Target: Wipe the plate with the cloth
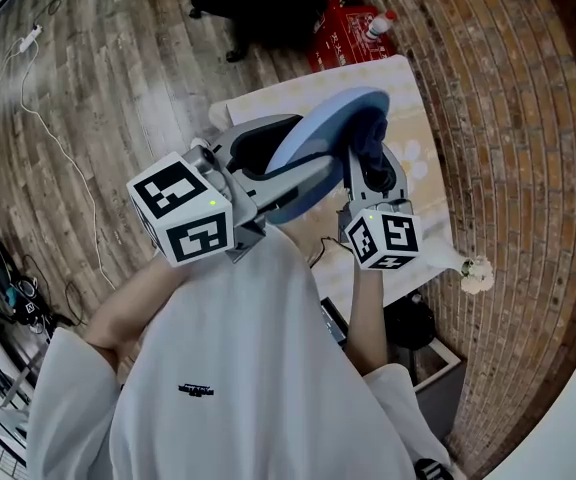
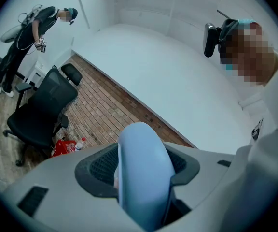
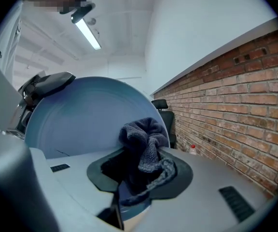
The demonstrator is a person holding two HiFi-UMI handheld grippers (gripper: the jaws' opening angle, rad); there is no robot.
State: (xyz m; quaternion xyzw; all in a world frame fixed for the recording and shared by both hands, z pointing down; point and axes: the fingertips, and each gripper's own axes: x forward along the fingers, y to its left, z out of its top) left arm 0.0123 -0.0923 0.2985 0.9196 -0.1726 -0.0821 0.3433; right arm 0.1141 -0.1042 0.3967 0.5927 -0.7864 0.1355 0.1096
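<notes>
Blue plate (image 1: 320, 138) is up off the table (image 1: 420, 118), tilted on edge in front of your chest. Your left gripper (image 2: 143, 175) has its jaws pinched onto the near rim, and from that gripper's view you see the plate edge-on, running straight away from the jaws. Your right gripper (image 3: 139, 175) is clamped on a bunched dark grey cloth (image 3: 146, 144), with a wad of it standing proud of the jaws.

Now the relation that matters: from the right gripper's view the plate's broad face lies just to the left of the cloth and behind it, so the wad sits at the face's lower right, close by the rim. In the head view the cloth is tucked against the plate's right side. Whether it truly presses on the face or only sits just beside it, I can't tell. The right hand is the working one and the left is only the holder. By my reading, the stroke wants to run leftward and up across that face, toward the rim your left jaws grip, so brace the left hand against the push.
</notes>
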